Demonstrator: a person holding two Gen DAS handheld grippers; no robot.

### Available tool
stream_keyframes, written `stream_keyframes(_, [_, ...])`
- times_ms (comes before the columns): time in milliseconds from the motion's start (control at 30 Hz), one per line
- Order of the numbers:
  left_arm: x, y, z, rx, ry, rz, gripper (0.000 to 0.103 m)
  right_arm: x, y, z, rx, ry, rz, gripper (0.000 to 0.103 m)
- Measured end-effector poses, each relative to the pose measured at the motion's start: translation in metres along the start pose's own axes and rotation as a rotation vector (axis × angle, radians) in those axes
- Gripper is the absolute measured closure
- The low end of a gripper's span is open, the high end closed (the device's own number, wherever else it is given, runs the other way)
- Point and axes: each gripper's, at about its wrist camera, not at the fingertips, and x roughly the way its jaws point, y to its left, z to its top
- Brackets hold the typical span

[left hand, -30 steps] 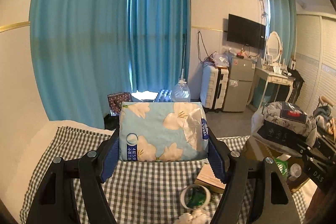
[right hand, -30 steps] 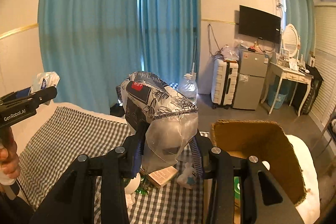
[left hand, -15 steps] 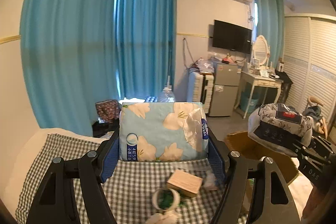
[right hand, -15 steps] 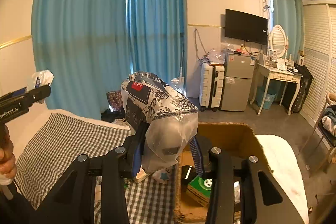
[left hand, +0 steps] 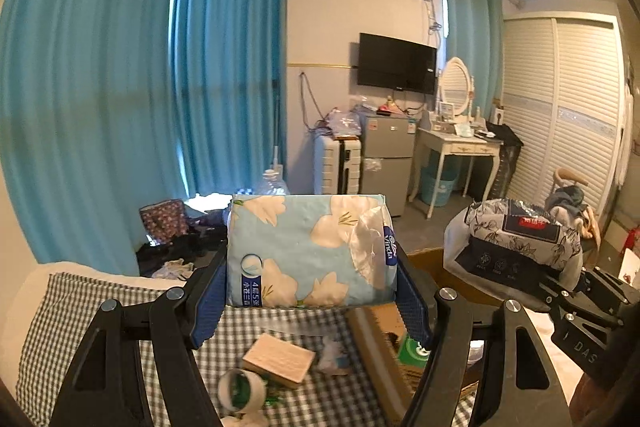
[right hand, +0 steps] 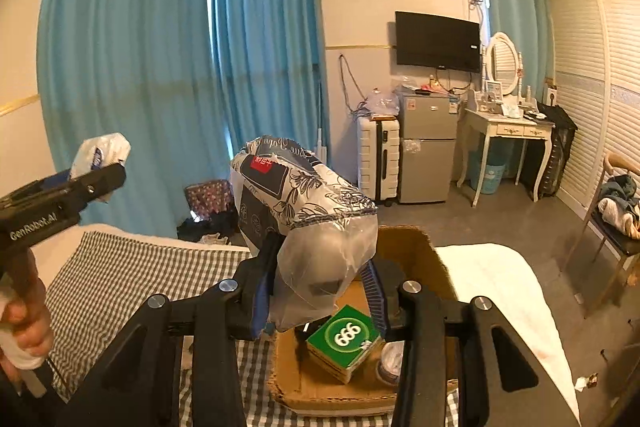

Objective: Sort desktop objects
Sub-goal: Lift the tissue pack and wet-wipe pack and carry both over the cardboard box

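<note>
Tissue pack (left hand: 308,251) squarely between left jaws.

Teal curtains (left hand: 120,99), wall television (left hand: 396,63), small fridge (right hand: 428,147), white suitcase (right hand: 378,157).

Blue floral tissue pack (left hand: 308,251); gingham cloth (left hand: 120,307).

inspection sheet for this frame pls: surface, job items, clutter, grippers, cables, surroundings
Surface: checked cloth over the table.
Job's things: blue floral tissue pack and black-patterned pack, both held aloft; cardboard box open, green 666 box inside.
Clutter: tape roll and small tan box on the cloth.
Grippers: left gripper shut on the tissue pack; right gripper shut on the patterned pack, above the carton.
Cables: wall cord by the suitcase.
Surroundings: curtains, TV, fridge.
</note>
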Motion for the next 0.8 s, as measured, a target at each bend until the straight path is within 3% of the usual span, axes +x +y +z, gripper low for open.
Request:
stream_keyframes(233, [0.014, -0.033, -0.001, 0.023, 0.008, -0.036, 0.028, -0.005, -0.027, 0.004, 0.032, -0.011, -0.048, 0.064])
stream_keyframes(400, [0.026, -0.053, -0.001, 0.036, 0.025, -0.059, 0.028, -0.008, -0.037, 0.003, 0.026, -0.014, -0.144, 0.064])
stream_keyframes(800, [0.06, -0.097, -0.006, 0.081, 0.069, -0.112, 0.028, 0.011, -0.061, -0.007, 0.074, 0.031, -0.133, 0.064])
